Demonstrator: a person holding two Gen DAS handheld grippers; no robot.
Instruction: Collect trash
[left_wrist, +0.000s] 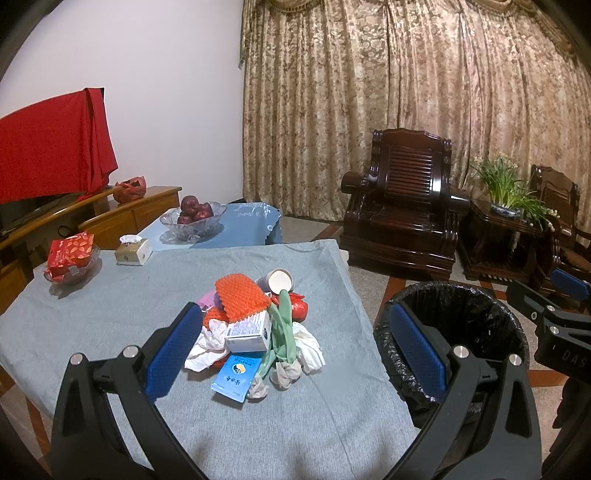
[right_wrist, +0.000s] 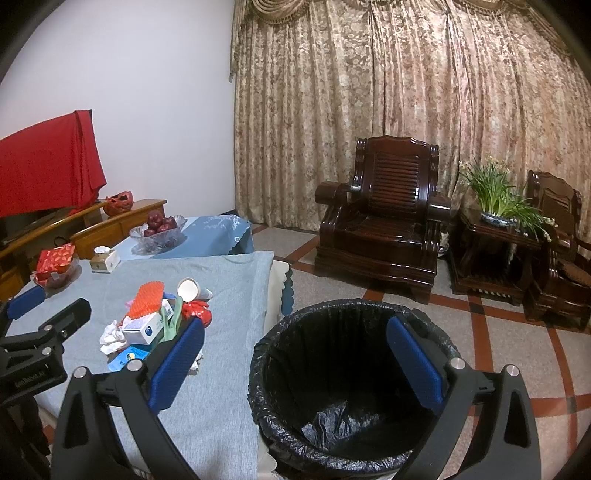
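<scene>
The table (left_wrist: 92, 325), draped in a grey cloth, is the landmark. Just off its right edge stands a bin (right_wrist: 280, 369) lined with a black bag. The trash pile (left_wrist: 255, 328) sits near the table's middle: an orange foam net (left_wrist: 242, 297) on top, a white box (left_wrist: 246, 334) beneath it, a blue packet (left_wrist: 232, 380) with unreadable writing at the near edge, a paper cup (left_wrist: 279, 281) on its side at the far edge.

The left gripper (left_wrist: 295, 354) hangs over the table, spread wide, holding nothing. The right gripper (right_wrist: 295, 363) hovers above the bin, likewise spread and bare. Its body reads "DAS".
</scene>
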